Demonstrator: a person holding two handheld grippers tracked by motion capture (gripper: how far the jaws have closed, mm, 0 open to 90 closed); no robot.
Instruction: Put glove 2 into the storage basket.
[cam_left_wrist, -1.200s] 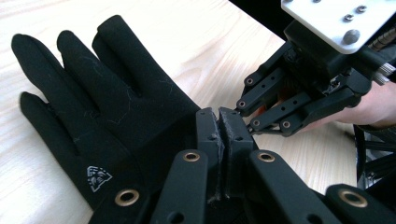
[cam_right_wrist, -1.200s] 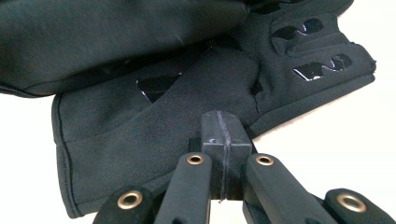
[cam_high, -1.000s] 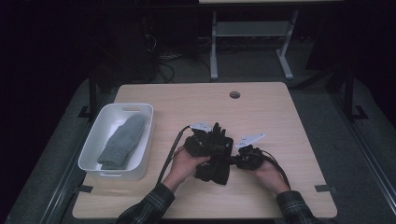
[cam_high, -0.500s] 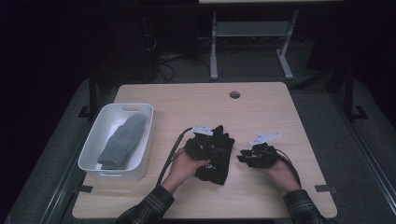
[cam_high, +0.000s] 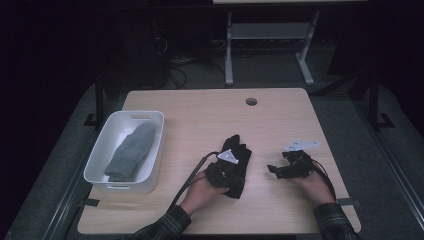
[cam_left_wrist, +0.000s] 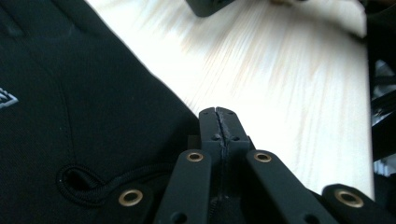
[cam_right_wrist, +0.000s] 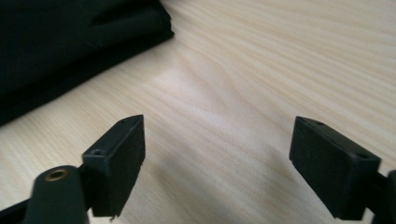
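Observation:
A black glove (cam_high: 236, 150) lies on the wooden table (cam_high: 200, 115), right of centre near the front. My left gripper (cam_high: 235, 167) rests on it, and the jaws are pressed together at the glove's edge (cam_left_wrist: 116, 116), so the left gripper (cam_left_wrist: 217, 113) looks shut on the fabric. To the right, my right gripper (cam_high: 274, 171) stands apart from the glove. Its jaws have just been opening, and the right gripper (cam_right_wrist: 217, 163) holds nothing, with bare wood between its pads. The glove's corner (cam_right_wrist: 70, 32) lies at the upper left of the right gripper view.
A white bin (cam_high: 150, 150) with a grey sock (cam_high: 131, 151) in it stands at the table's left. A round cable hole (cam_high: 251, 101) sits near the far edge. Dark floor and a metal frame (cam_high: 270, 45) lie beyond the table.
My right gripper has let go of the glove, opened, and drawn away to the right. My left gripper has stayed shut at the glove and shifted slightly.

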